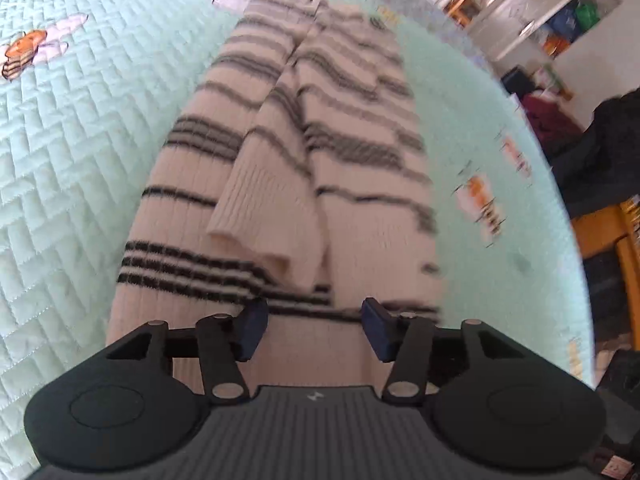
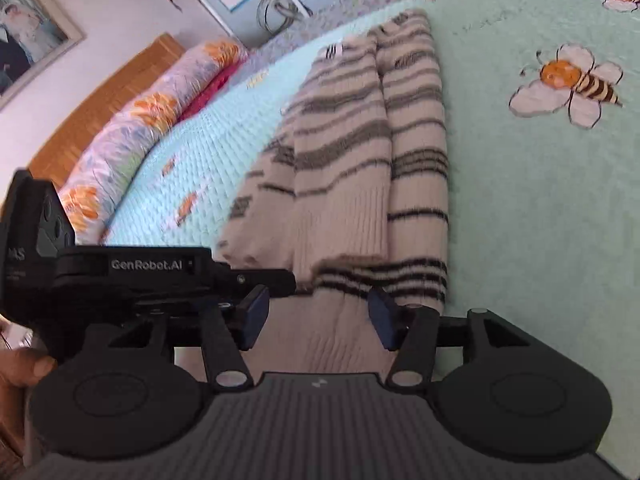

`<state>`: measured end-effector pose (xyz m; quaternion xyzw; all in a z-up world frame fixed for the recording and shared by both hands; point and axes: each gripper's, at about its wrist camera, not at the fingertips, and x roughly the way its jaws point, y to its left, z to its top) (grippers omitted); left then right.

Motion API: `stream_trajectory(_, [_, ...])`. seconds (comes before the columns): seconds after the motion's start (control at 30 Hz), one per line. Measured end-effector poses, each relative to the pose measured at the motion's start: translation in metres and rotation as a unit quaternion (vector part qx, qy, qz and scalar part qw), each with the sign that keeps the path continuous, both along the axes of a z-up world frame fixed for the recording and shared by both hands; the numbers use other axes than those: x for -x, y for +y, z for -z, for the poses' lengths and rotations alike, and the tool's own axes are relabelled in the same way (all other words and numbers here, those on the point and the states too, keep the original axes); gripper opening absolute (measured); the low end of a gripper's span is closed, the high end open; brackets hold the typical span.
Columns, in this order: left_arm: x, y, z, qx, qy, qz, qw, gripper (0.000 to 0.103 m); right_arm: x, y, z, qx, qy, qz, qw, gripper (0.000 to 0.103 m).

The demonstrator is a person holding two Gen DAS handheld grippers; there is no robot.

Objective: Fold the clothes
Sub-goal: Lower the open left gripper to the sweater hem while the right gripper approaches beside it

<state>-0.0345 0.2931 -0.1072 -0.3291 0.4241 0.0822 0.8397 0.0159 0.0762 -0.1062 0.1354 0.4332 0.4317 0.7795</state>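
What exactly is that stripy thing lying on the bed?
On the mint-green quilted bedspread printed with bees lies a cream ribbed sweater, folded into a long narrow strip with both sleeves laid down its middle. Its dark grey stripes set it apart from the floral pillows by the headboard.

Left tool (image 1: 314, 330), right tool (image 2: 316, 318) agape

Quilt (image 2: 520, 200) open right of sweater (image 2: 360, 168); pillows (image 2: 132, 136) left.
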Motion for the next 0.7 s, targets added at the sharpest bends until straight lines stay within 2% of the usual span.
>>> stream_trajectory(0.1, [0.000, -0.002, -0.002, -0.013, -0.010, -0.004, 0.9999, 0.057, -0.004, -0.004, -0.007, -0.009, -0.009, 0.022, 1.000, 0.056])
stream_trajectory(0.13, [-0.002, -0.003, 0.003, -0.019, -0.004, 0.000, 0.9998, 0.058, -0.006, -0.003, -0.001, -0.002, -0.004, 0.023, 1.000, 0.056])
stream_trajectory(0.2, [-0.010, -0.005, 0.023, -0.024, 0.035, 0.016, 0.9990, 0.058, -0.010, 0.001, 0.012, 0.014, 0.010, 0.022, 1.000, 0.056])
stream_trajectory(0.27, [-0.009, -0.006, 0.025, -0.029, 0.029, 0.015, 0.9990, 0.060, -0.010, 0.004, 0.029, 0.023, 0.018, 0.019, 0.999, 0.055])
stream_trajectory(0.4, [-0.008, -0.006, 0.010, -0.020, 0.031, 0.014, 0.9992, 0.058, -0.006, 0.001, 0.012, 0.022, 0.004, 0.016, 1.000, 0.056])
stream_trajectory(0.5, [-0.004, -0.010, -0.005, -0.019, -0.008, 0.010, 0.9997, 0.060, -0.004, -0.005, -0.004, -0.003, -0.010, 0.020, 1.000, 0.056])
stream_trajectory(0.53, [-0.005, -0.011, -0.003, -0.023, -0.007, 0.012, 0.9996, 0.061, -0.005, -0.004, -0.003, -0.002, -0.008, 0.021, 1.000, 0.056])
stream_trajectory(0.6, [-0.010, -0.013, 0.008, -0.031, 0.010, 0.018, 0.9993, 0.062, -0.007, -0.002, 0.002, 0.005, -0.004, 0.024, 1.000, 0.057])
stream_trajectory(0.67, [-0.017, -0.010, 0.032, -0.018, 0.050, 0.020, 0.9984, 0.061, -0.011, -0.001, 0.014, 0.015, 0.020, 0.026, 0.999, 0.057])
stream_trajectory(0.7, [-0.015, -0.008, 0.032, -0.013, 0.046, 0.019, 0.9987, 0.061, -0.012, -0.002, 0.018, 0.009, 0.028, 0.027, 0.999, 0.057])
